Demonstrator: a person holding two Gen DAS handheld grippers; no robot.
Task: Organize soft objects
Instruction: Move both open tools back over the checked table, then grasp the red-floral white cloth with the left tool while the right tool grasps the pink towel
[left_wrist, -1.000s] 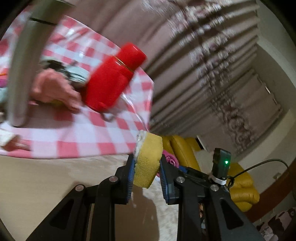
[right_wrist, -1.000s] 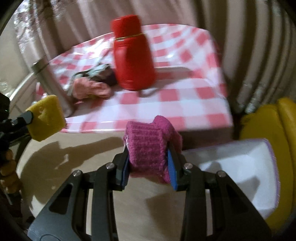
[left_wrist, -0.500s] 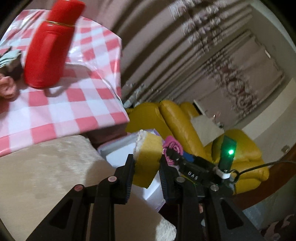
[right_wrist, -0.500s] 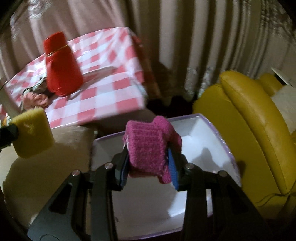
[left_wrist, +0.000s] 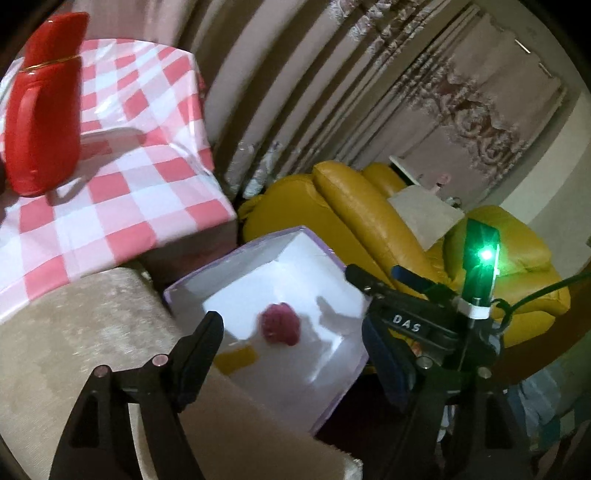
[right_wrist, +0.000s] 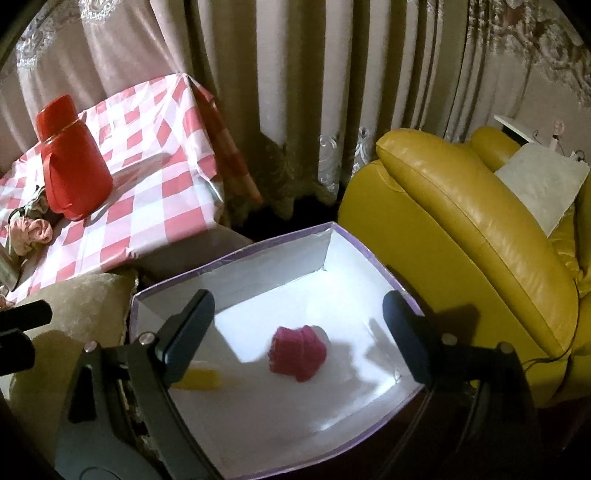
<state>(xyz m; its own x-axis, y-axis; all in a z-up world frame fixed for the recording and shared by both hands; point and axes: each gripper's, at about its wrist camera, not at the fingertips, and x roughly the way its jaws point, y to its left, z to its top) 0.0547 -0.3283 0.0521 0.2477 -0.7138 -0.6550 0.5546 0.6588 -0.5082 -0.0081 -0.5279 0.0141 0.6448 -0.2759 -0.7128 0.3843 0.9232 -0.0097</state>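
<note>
Your left gripper (left_wrist: 291, 354) and right gripper (right_wrist: 299, 332) have just been opening and now gape wide and empty over the white box (right_wrist: 236, 267), so the sponge (right_wrist: 201, 378) and pink knit piece (right_wrist: 297, 352) drop inside together.
</note>
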